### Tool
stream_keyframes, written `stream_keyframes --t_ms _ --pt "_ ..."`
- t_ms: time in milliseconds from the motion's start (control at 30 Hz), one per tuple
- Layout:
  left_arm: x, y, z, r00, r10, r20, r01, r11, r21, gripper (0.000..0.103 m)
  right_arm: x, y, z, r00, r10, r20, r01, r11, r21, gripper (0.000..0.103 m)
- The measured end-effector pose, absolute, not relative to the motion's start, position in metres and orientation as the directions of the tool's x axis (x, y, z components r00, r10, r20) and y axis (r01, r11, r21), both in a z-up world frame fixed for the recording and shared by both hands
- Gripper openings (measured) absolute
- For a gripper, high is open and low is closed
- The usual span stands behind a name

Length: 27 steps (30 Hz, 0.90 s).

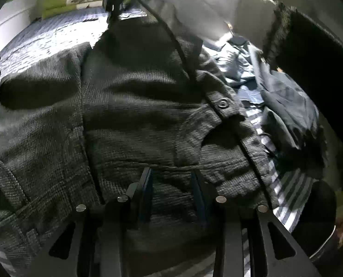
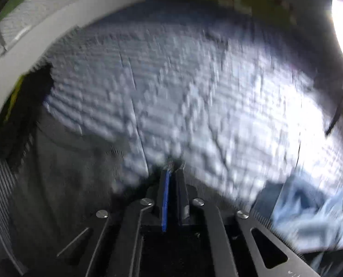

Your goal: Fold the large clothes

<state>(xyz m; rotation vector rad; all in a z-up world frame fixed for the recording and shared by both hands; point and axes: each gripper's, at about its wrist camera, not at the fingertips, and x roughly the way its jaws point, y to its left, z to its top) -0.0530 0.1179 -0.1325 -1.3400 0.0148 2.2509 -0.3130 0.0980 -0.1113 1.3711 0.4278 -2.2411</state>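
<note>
On the bed (image 1: pixel 44 39), the grey shirt (image 1: pixel 129 106) lies spread, unfolded. Left gripper (image 1: pixel 172 180) partly open, fabric between its jaws, grip uncertain. Right gripper (image 2: pixel 174 173) shut, pinching a dark scrap.

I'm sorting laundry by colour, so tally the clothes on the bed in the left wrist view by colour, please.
Grey: 1, the grey button shirt
Light blue: 1, the light blue garment
Dark navy: 1, the dark navy garment
Blue-and-white striped: 1, the striped garment
Total: 4
</note>
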Motion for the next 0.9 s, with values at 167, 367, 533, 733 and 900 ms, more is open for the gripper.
stream_keyframes --t_ms 167,367,533,733,900 --pt "-0.055 0.123 -0.143 -0.366 0.401 -0.840 -0.443 -0.869 -0.222 0.036 -0.354 0.080 -0.138 -0.333 -0.108 -0.937 0.506 -0.859 -0.081 0.010" --pt "-0.048 0.136 -0.135 -0.364 0.427 -0.828 -0.474 -0.850 -0.230 0.036 -0.300 0.188 -0.056 -0.443 -0.344 -0.828 0.470 -0.875 0.112 0.050" --pt "-0.043 0.150 -0.130 -0.362 0.444 -0.820 -0.490 -0.838 -0.237 0.036 -0.244 0.305 -0.058 -0.485 -0.334 -0.808 0.308 -0.930 0.199 0.052" --pt "-0.031 0.175 -0.133 -0.332 0.458 -0.825 -0.536 -0.811 -0.235 0.036 -0.208 0.310 -0.089 -0.442 -0.338 -0.831 0.357 -0.916 0.182 0.051" --pt "-0.020 0.207 -0.129 -0.275 0.528 -0.804 -0.596 -0.749 -0.289 0.043 -0.213 0.291 -0.112 -0.389 -0.334 -0.859 0.372 -0.910 0.185 0.051"
